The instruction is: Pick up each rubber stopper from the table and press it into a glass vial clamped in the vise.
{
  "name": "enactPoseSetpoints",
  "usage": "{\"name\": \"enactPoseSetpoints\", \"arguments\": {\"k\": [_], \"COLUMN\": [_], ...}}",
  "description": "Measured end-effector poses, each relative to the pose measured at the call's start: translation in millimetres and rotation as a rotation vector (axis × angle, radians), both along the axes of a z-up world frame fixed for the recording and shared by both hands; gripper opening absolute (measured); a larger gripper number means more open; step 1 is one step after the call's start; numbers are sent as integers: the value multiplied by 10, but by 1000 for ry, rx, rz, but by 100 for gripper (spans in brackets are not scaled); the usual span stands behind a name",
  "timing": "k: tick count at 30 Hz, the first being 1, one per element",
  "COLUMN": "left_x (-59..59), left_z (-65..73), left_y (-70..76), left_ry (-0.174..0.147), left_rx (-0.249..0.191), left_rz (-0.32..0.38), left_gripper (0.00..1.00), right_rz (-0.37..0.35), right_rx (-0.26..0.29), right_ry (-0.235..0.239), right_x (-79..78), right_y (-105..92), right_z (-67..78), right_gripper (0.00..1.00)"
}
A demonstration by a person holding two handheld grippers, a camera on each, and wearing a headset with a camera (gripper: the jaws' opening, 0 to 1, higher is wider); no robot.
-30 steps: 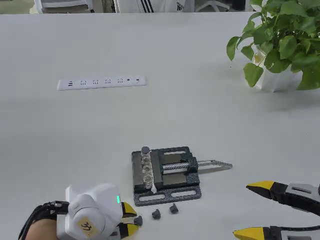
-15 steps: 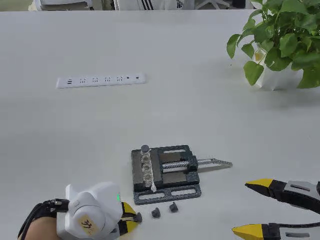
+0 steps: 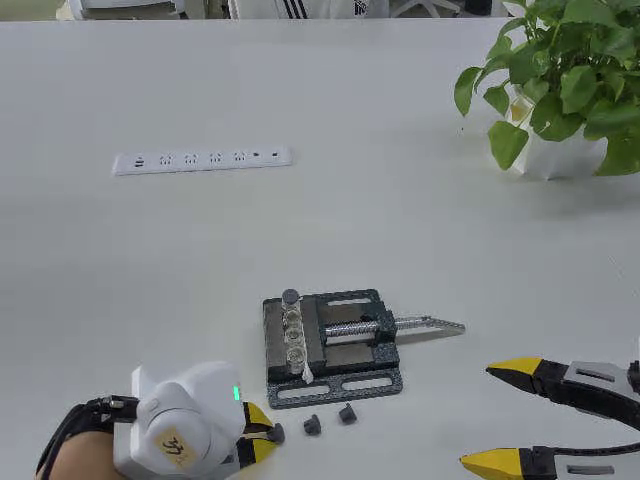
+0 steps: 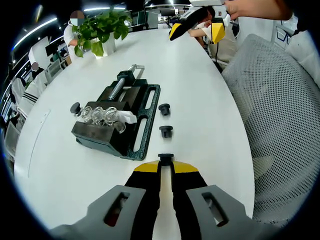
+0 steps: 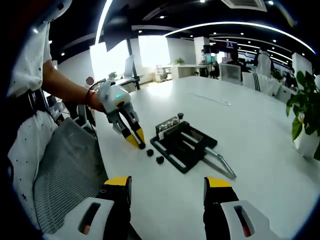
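- Table [image 3: 420, 220]: the vise [image 3: 345, 350] sits near its front edge.
- Right gripper [image 5: 167, 186]: jaws wide, empty, well apart from the work.
- Left gripper [image 4: 166, 165]: jaws narrow on a stopper [image 4: 165, 158] lying before the vise; lift it level.
- Vials [image 4: 100, 114]: aim for an open mouth.

Vials [image 3: 294, 338] in vise [image 3: 345, 358], stoppers [image 3: 312, 426] before it; plant [image 3: 570, 70] behind, right

Toward near edge of desk [image 3: 400, 200]: vise [image 3: 340, 352] with vials [image 3: 294, 340], two loose stoppers [image 3: 312, 427] beside; left gripper [image 3: 268, 438] pinching third stopper [image 3: 276, 434]; right gripper [image 3: 482, 417] fingers spread.
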State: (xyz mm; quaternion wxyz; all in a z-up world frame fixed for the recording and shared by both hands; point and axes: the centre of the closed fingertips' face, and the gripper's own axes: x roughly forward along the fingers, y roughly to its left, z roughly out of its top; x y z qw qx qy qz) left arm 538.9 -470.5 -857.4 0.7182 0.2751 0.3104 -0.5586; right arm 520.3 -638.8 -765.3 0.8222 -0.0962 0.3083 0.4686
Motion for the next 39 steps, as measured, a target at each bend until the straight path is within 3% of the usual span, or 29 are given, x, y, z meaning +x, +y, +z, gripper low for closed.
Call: {"name": "enactPoseSetpoints", "arguments": {"k": [14,22,39], "left_x": [-51,-129,-190], "left_z": [86,329,951], "left_y": [-38,-127,-314], "left_ry": [23,34,4], "left_rx": [-36,-63,-82], "left_rz": [12,-5,-58], "left_gripper": [3,3,3], "right_rz": [31,75,237], "right_rx": [4,13,33], "right_ry": [-11,-33,-101], "right_x": [11,13,-36], "right_y": [69,207,696], "right_z": [68,209,602], "right_gripper": [55,55,47]}}
